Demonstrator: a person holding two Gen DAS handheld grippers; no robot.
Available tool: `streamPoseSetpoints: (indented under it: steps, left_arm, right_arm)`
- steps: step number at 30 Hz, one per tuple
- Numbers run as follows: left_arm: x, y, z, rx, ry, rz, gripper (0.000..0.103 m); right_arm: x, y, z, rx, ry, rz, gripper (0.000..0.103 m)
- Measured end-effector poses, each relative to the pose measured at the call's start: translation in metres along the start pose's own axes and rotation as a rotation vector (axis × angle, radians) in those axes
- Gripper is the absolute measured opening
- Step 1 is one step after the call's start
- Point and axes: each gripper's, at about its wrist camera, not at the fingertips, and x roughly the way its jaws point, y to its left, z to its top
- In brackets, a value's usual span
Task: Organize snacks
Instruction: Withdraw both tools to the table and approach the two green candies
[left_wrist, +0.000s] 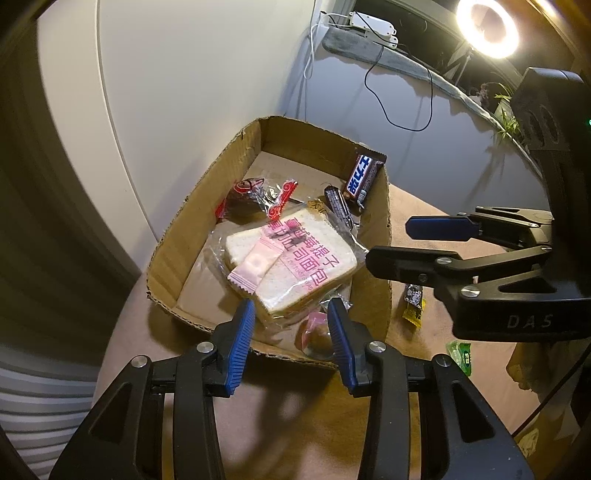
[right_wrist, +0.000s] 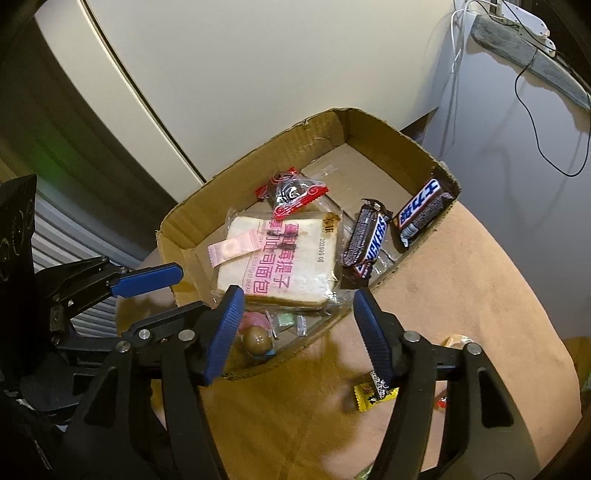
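A shallow cardboard box (left_wrist: 177, 229) (right_wrist: 376, 127) holds a bagged bread slice (left_wrist: 295, 266) (right_wrist: 284, 258) with a pink sachet (left_wrist: 255, 264) (right_wrist: 232, 249) on it, a red-ended candy bag (left_wrist: 251, 195) (right_wrist: 295, 192), two Snickers bars (left_wrist: 364, 171) (right_wrist: 423, 210) (right_wrist: 365, 240) and a brown ball (left_wrist: 316, 336) (right_wrist: 256, 339). My left gripper (left_wrist: 291, 321) hovers open and empty over the box's near edge; it also shows in the right wrist view (right_wrist: 177, 291). My right gripper (right_wrist: 297, 306) is open and empty above the box's near corner; it also shows in the left wrist view (left_wrist: 388, 240).
A yellow-and-black wrapped snack (left_wrist: 413, 304) (right_wrist: 375, 395) and a green packet (left_wrist: 461, 356) lie on the tan table right of the box. A ring light (left_wrist: 487, 27) and cables (left_wrist: 402, 96) stand behind. A white wall panel (left_wrist: 184, 92) is behind the box.
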Motion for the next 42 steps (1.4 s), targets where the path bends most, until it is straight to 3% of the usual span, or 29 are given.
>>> streamPoseSetpoints:
  steps: [14, 29, 42]
  left_arm:
    - [-0.004, -0.031, 0.0, 0.041, -0.001, -0.052, 0.04]
    - [0.015, -0.115, -0.027, 0.178, 0.108, -0.197, 0.039]
    - [0.056, -0.166, -0.057, 0.326, 0.256, -0.285, 0.035]
  right_arm:
    - [-0.024, -0.035, -0.018, 0.057, 0.011, -0.06, 0.066]
    - [-0.061, -0.139, -0.109, 0.299, 0.06, -0.181, 0.066]
    - [-0.047, -0.119, -0.196, 0.43, 0.101, -0.118, 0.066]
